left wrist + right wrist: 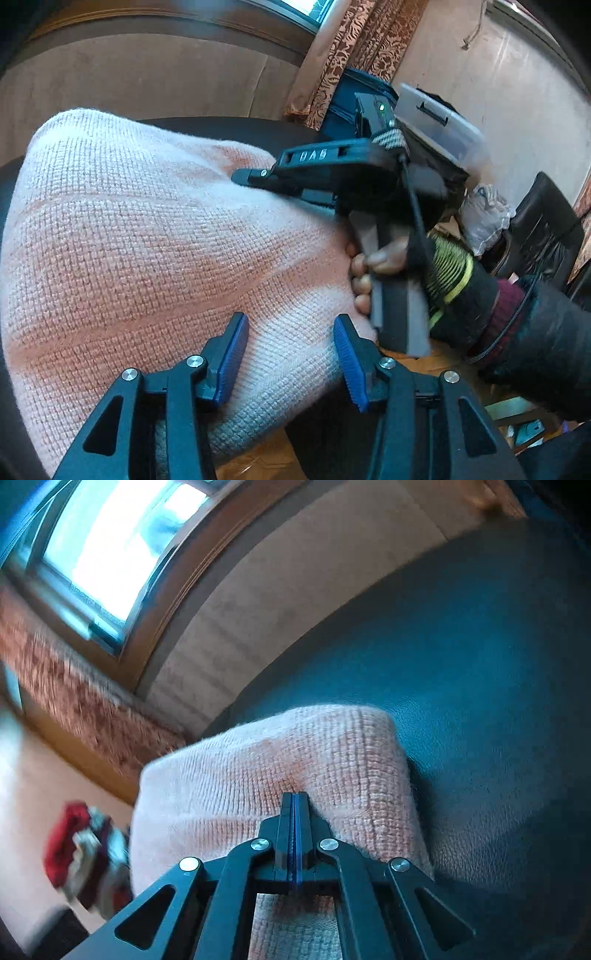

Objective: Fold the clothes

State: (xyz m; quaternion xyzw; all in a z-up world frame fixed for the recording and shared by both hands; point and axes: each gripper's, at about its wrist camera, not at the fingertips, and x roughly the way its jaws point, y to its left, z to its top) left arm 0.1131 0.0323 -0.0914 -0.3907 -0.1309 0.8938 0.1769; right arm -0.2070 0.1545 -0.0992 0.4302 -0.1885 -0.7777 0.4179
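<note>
A: State the position of the sweater (140,229).

B: It lies folded into a thick block on a dark seat (498,683), against a padded backrest (147,77); in the left wrist view its long axis runs from lower right to upper left, away from both grippers.

A: State the left gripper (291,354).

B: Jaws stand moderately wide; the blue pads (232,354) straddle the near edge of the sweater without pressing it; nothing is held.

A: State the right gripper (294,801).

B: Jaws fully closed, pad to pad; in its own view no cloth shows between them; the closed tip lies on or just above the top of the sweater, and contact cannot be confirmed; a gloved hand (417,266) holds it from the right of the sweater.

A: Which gripper is nearer the fold?

B: By judgement, the right tip sits further in over the middle of the top face, suited to pressing flat; the left is placed at the near edge, suited to pinching.

A: Legible markings?

B: Raised letters on the right gripper's finger read roughly "DAS" (313,156); a clear plastic box (439,122) behind it bears no readable text.
</note>
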